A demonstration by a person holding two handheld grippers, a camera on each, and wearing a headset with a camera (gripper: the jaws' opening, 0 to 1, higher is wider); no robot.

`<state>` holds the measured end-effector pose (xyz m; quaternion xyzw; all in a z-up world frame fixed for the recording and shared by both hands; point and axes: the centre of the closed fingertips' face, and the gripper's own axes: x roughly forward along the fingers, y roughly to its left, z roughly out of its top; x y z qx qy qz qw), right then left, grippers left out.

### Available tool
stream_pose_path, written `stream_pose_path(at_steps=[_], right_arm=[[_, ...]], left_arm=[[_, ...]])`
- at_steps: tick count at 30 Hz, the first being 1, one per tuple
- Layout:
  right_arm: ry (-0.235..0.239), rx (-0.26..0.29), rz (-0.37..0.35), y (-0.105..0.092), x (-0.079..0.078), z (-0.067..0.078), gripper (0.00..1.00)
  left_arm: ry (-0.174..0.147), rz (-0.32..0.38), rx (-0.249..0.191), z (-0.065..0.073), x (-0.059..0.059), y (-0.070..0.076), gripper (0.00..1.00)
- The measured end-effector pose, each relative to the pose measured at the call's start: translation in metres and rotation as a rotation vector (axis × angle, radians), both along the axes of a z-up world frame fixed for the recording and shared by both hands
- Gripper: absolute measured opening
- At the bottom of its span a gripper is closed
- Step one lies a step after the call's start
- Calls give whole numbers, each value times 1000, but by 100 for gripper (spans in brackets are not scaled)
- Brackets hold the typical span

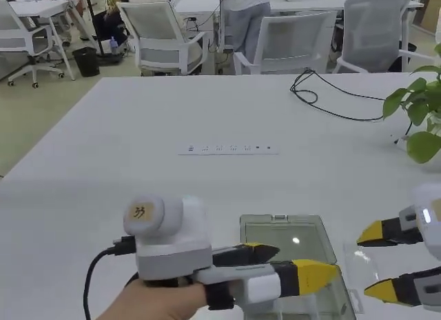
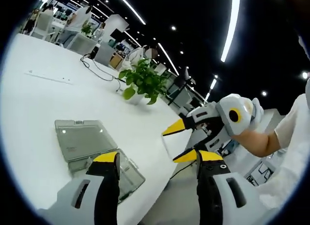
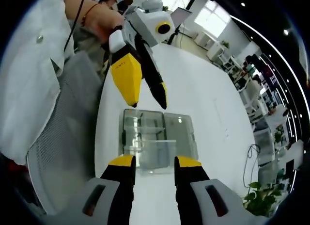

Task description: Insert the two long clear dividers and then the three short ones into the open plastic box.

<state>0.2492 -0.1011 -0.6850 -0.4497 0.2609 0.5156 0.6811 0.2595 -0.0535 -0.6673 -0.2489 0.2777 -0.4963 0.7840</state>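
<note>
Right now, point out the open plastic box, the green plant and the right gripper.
open plastic box [image 1: 286,238]: head view, on the clear panel of its far half.
green plant [image 1: 423,146]: head view, on a large leaf.
right gripper [image 1: 375,261]: head view, midway between its yellow fingertips.

A white workbench [image 1: 103,141] with a leafy plant [image 1: 419,113] stands before grey chairs [image 1: 162,34] under ceiling strip lights [image 2: 231,26].

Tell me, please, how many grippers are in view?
2. The left gripper, held in a hand, overlaps the near part of the box in the head view; the right gripper is at that view's right edge, beside the box. Both are open.
</note>
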Motion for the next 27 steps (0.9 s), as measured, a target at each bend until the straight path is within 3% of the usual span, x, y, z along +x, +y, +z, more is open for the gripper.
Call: stream_pose_path(at_steps=[7,17,23,27], right_arm=[[-41,-31,35,10,-3,3,33],[-54,-33,54,23,-7,10,33],[-53,-34,58,24,-8,10,33],[-54,-40,63,25,-9,10,33]], left_arm=[[57,6,-27,-1,0,-11,56],[143,-28,-50,-7,-11,-28,31],[170,-34,-48,-11,-14,-29,15],[183,-35,-49,-13,-14,-29,10]])
